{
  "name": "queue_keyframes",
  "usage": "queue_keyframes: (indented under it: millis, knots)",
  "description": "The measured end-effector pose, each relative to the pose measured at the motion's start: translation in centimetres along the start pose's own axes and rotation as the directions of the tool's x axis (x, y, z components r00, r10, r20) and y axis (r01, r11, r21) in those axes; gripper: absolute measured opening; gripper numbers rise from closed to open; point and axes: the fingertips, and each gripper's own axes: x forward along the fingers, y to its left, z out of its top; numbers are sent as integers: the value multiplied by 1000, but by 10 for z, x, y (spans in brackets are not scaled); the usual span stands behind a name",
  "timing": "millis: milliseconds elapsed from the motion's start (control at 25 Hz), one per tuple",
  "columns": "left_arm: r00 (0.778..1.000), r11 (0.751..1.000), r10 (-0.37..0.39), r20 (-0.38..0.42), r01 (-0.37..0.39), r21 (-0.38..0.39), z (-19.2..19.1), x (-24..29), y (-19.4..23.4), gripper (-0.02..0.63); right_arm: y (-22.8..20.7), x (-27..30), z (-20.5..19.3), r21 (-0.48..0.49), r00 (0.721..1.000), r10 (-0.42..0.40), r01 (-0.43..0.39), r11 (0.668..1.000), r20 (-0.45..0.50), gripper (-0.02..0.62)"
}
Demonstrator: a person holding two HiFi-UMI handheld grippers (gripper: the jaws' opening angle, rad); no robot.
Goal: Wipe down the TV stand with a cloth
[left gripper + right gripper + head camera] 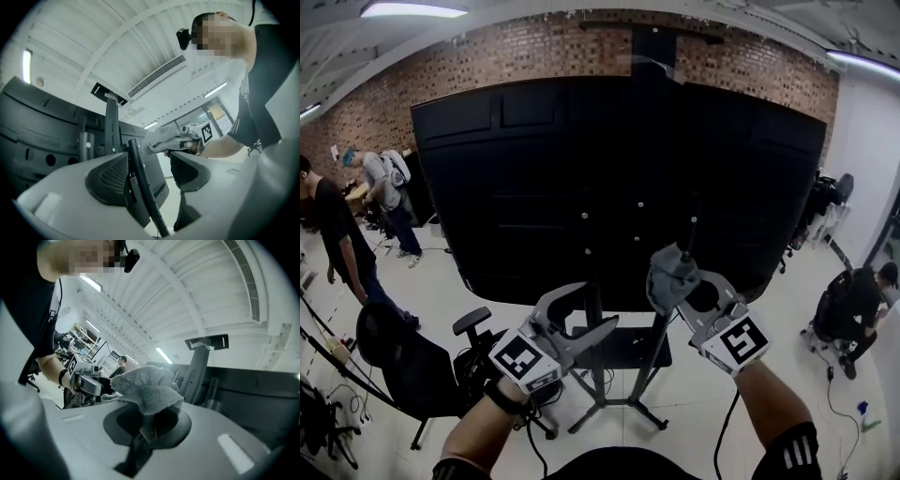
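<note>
Here both forearms were stretched forward: the right gripper (678, 289) pinched the cloth (671, 272), bunched above its jaws, while the left gripper (586, 316) had its jaws spread around the shelf (633, 349) edge of the TV stand (644, 380).

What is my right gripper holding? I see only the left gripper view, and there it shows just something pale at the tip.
Observer: The right gripper view shows it plainly. The right gripper is shut on a grey knitted cloth, which is bunched above the jaws.
Operator: Is the cloth low, at the shelf?
Observer: No. In the head view it is held up before the TV's black back. The stand's shelf lies lower.
Operator: Is anybody near on my right side?
Observer: Yes, a person crouches on the floor at the far right of the head view.
</note>
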Motion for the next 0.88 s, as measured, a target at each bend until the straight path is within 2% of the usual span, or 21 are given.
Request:
queue_keyframes:
  millis: [200, 400, 480, 600, 720, 880]
  knots:
    - [999, 989, -36, 23, 33, 148, 60, 37, 21, 305, -52, 29, 55, -166, 999, -35, 36, 985, 7, 21]
    - [999, 972, -47, 21, 41, 232, 115, 63, 44, 305, -116, 67, 113, -340, 996, -91, 88, 936, 8, 21]
    - [999, 954, -50, 9, 45, 296, 132, 74, 52, 305, -140, 79, 137, -375, 993, -113, 110, 921, 15, 21]
    - [998, 918, -52, -22, 57, 393, 149, 91, 63, 307, -178, 93, 173, -373, 987, -158, 158, 914, 31, 22]
    - [998, 923, -56, 3, 51, 382, 172, 106, 84, 307, -209, 117, 200, -413, 979, -205, 191, 891, 10, 21]
    - [1000, 917, -12, 2, 11, 398, 194, 128, 116, 307, -242, 149, 219, -525, 961, -274, 212, 824, -44, 21]
